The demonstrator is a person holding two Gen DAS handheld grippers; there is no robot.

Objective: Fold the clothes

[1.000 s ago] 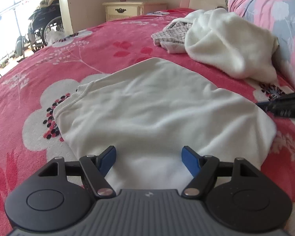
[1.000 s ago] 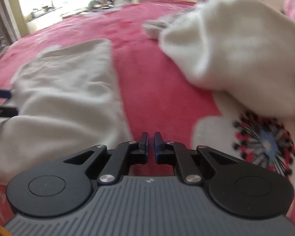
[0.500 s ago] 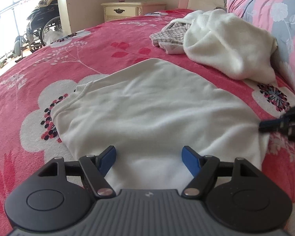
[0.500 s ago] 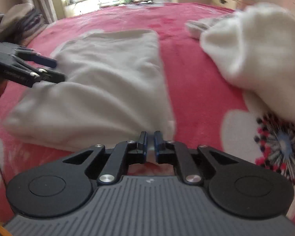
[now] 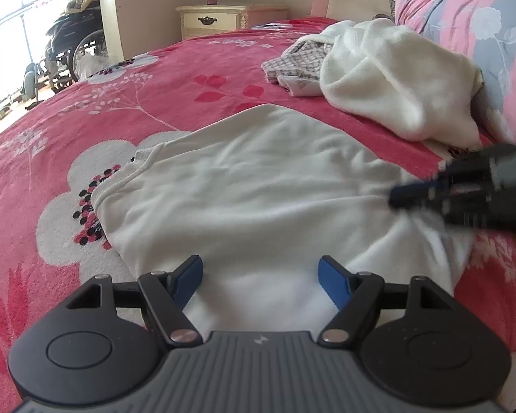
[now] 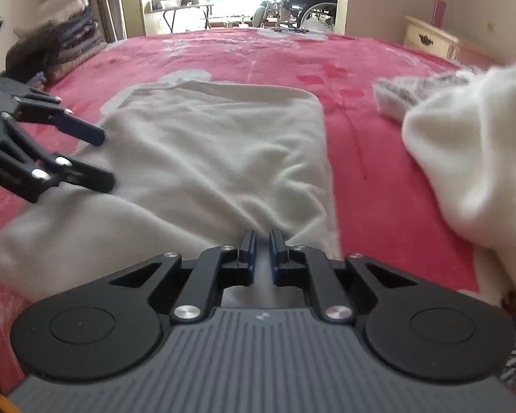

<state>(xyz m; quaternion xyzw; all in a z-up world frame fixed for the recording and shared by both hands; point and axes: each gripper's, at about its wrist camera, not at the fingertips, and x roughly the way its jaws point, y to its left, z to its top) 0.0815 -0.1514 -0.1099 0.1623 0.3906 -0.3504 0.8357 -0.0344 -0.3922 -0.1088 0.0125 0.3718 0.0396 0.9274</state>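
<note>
A folded white garment lies flat on the pink flowered bed; it also shows in the right wrist view. My left gripper is open, its blue fingers spread over the garment's near edge; it also shows in the right wrist view. My right gripper is shut, its tips on the garment's near right corner, where the cloth bunches into folds. I cannot tell if cloth is pinched between the pads. It shows blurred in the left wrist view at the garment's right edge.
A heap of white fleece and a checked cloth lies at the far right of the bed. A pink and grey duvet is behind it. A nightstand and a wheelchair stand beyond. Stacked clothes sit at the left.
My right gripper has swung left from the bare bedspread onto the garment's right corner, and the cloth there has bunched up. The left gripper has stayed open in place.
</note>
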